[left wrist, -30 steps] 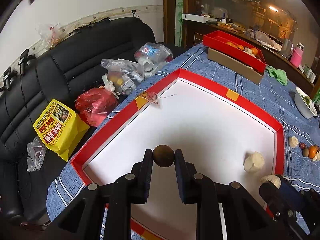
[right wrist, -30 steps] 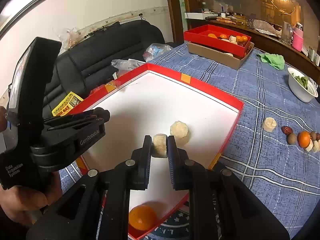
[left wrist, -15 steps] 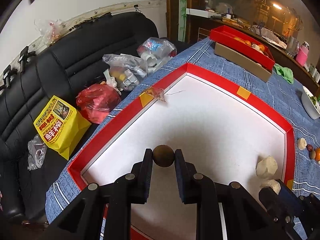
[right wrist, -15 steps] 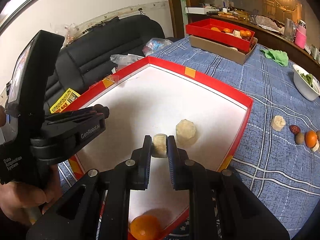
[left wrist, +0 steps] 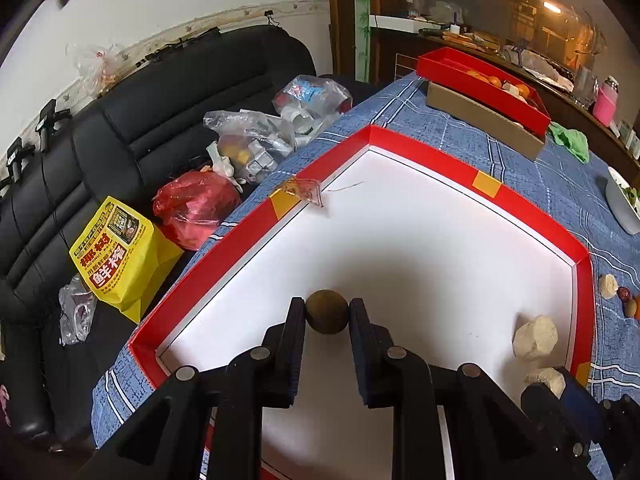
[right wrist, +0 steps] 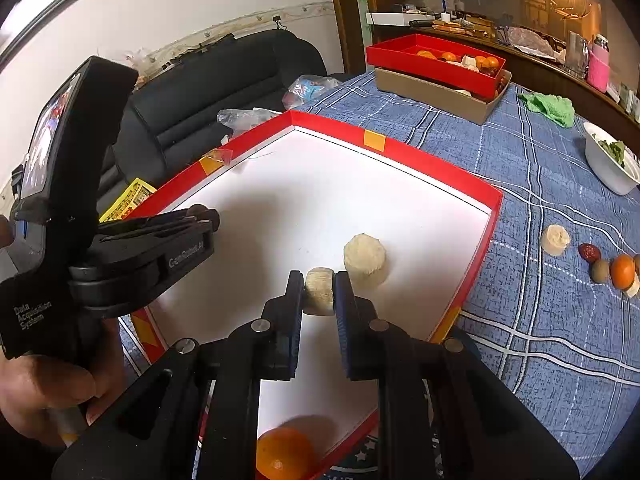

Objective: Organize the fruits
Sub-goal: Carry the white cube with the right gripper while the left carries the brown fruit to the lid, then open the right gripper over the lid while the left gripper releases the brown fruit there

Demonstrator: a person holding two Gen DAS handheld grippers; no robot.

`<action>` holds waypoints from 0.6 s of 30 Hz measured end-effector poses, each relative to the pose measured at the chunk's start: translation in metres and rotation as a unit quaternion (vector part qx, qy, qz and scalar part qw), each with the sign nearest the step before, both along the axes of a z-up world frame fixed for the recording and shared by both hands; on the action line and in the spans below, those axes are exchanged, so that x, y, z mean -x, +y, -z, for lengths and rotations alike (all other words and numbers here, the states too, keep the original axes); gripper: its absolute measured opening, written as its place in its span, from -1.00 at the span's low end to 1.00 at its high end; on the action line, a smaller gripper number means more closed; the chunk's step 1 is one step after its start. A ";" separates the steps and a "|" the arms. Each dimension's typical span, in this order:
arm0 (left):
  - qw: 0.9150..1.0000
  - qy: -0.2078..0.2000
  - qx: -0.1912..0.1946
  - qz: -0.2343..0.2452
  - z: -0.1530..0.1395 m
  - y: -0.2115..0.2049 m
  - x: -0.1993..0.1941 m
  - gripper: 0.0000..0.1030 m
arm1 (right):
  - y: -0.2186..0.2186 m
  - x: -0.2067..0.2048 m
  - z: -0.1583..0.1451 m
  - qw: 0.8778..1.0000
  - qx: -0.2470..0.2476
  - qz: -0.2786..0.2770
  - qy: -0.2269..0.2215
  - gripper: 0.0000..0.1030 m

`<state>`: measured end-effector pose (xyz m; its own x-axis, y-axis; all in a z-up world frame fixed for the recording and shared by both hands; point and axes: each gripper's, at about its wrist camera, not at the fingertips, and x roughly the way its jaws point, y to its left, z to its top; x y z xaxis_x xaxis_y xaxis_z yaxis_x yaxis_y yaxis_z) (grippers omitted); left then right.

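Observation:
My left gripper (left wrist: 327, 307) is shut on a small round brown fruit (left wrist: 327, 312), held above the white floor of a large red-rimmed box (left wrist: 436, 162). My right gripper (right wrist: 319, 280) is shut on a small pale cylindrical fruit piece (right wrist: 319, 291) over the same box (right wrist: 440, 166). A larger pale chunk (right wrist: 366, 261) lies just right of it on the box floor, and an orange (right wrist: 285, 456) lies at the near edge. The left gripper (right wrist: 200, 216), held by a hand (right wrist: 40, 392), shows at the left in the right wrist view.
More fruit (right wrist: 616, 268) lies in a row on the blue checked cloth to the right, with a pale slice (right wrist: 555, 239) nearby. A second red tray of fruit (right wrist: 436, 60) on a cardboard box stands far back. A white bowl (right wrist: 608, 168), green rag (right wrist: 550, 106) and sofa with bags (left wrist: 192, 208) surround the table.
Both views have drifted slightly, so the box sits a little differently in the pictures. Both grippers keep hold of their fruit, and their jaws have not moved.

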<state>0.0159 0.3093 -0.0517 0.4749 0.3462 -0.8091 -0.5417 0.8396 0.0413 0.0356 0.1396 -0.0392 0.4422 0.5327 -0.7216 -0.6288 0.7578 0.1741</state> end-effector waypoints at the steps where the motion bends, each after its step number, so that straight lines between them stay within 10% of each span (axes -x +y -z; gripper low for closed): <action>1: 1.000 0.000 -0.001 0.001 0.000 -0.001 0.000 -0.59 | 0.000 0.000 0.000 1.000 0.000 0.000 0.000 -0.71; 18: 1.000 0.005 -0.012 -0.003 0.000 0.002 -0.003 -0.59 | 0.001 -0.001 0.005 1.000 0.002 0.000 0.003 -0.70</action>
